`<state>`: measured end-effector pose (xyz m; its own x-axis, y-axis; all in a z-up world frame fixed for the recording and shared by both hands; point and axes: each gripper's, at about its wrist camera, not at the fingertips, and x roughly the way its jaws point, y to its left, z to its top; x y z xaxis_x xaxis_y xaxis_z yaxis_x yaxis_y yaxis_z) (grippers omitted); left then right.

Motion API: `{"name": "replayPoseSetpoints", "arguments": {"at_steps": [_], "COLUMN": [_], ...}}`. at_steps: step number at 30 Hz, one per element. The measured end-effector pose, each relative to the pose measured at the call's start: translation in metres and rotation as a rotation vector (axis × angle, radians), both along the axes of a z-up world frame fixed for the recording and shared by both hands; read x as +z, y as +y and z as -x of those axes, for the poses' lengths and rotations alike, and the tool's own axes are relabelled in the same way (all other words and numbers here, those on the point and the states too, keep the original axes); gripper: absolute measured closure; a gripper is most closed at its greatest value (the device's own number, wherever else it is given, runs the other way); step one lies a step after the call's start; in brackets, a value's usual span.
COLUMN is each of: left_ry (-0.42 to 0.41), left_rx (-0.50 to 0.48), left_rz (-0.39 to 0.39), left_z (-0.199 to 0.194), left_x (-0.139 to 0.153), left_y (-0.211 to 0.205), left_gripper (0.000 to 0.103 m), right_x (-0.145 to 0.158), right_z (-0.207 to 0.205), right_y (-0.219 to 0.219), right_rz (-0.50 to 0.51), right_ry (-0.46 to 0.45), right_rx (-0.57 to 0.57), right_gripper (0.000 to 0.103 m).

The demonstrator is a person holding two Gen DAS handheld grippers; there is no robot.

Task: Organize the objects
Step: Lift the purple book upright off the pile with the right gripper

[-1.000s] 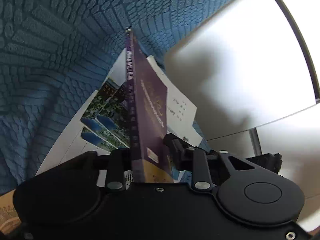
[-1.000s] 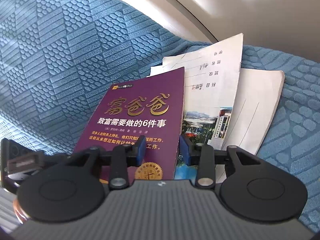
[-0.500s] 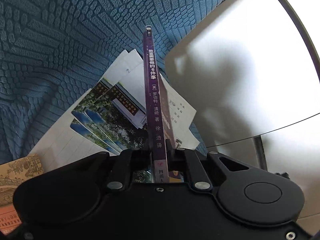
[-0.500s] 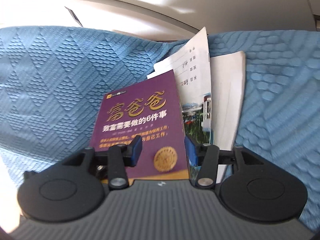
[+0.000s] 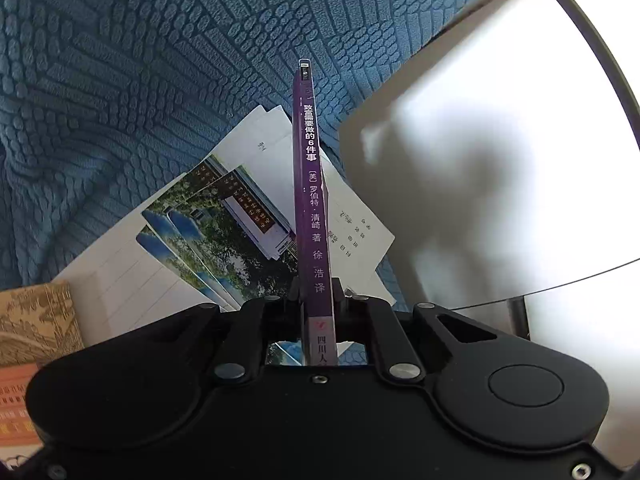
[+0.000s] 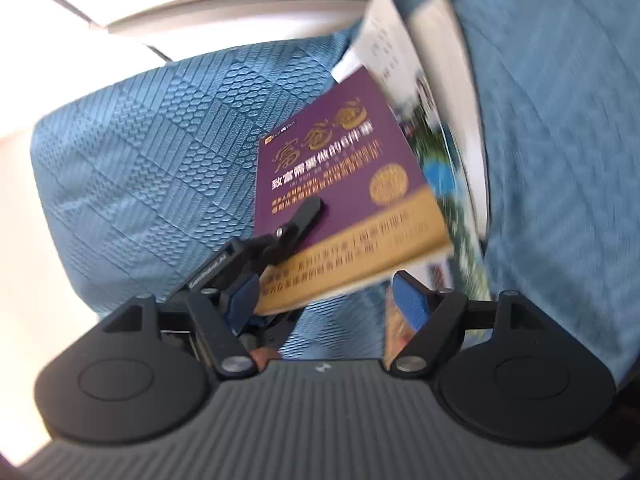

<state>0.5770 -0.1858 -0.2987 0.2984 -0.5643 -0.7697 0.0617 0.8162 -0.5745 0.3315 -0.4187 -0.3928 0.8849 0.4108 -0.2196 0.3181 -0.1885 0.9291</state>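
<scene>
Blue textured sofa fabric [image 5: 140, 80] fills most of both views, with a white surface [image 5: 500, 168] off to one side in the left wrist view. On the fabric lies a loose spread of papers: a lined white notebook [image 5: 128, 292], photo brochures [image 5: 224, 232] of a building and trees fanned on top of it, and printed white sheets [image 5: 356, 224] beyond them. A tan patterned book [image 5: 36, 320] sits at the near corner of the notebook, partly cut off.

The purple book [image 5: 310, 200] is lifted off the pile, spine toward the left camera, standing edge-on above the papers. In the right wrist view its purple and gold cover [image 6: 344, 184] shows tilted, blurred.

Left gripper [image 5: 318, 300]: jaws pressed together, pinching the purple book at the lower end of its spine; its black finger [image 6: 300, 220] lies across the cover in the right view.

Right gripper [image 6: 324, 296]: jaws have just been opening, now spread wide; the blue pads [image 6: 408, 300] stand clear, the book's lower edge just above the gap, not gripped.
</scene>
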Motion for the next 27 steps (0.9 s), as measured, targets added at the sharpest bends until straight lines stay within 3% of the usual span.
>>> {"name": "replayPoseSetpoints", "arguments": {"at_steps": [10,17,20,22,24,27], "left_ry": [0.062,0.042,0.058,0.058,0.058,0.060], "left_rx": [0.074,0.087,0.108,0.121,0.133,0.159], "left_rz": [0.070,0.036,0.055,0.062,0.067,0.096], "left_z": [0.010,0.017,0.020,0.022,0.025,0.031], "left_x": [-0.002,0.005,0.003,0.004,0.005,0.007], "left_y": [0.012,0.017,0.024,0.028,0.034,0.043], "left_gripper": [0.093,0.093,0.092,0.090,0.090,0.089], "right_x": [-0.047,-0.047,-0.046,-0.043,-0.037,-0.024], "right_z": [0.002,-0.012,-0.008,-0.006,-0.009,-0.010], "right_y": [0.022,0.015,0.008,0.005,0.002,-0.001], "right_rz": [-0.264,-0.190,-0.148,-0.109,-0.076,0.002], "right_ry": [0.059,0.077,0.092,0.101,0.096,0.068], "right_rx": [-0.165,-0.166,-0.153,-0.150,-0.136,-0.105], "right_gripper": [0.027,0.029,0.041,0.059,0.070,0.079]}}
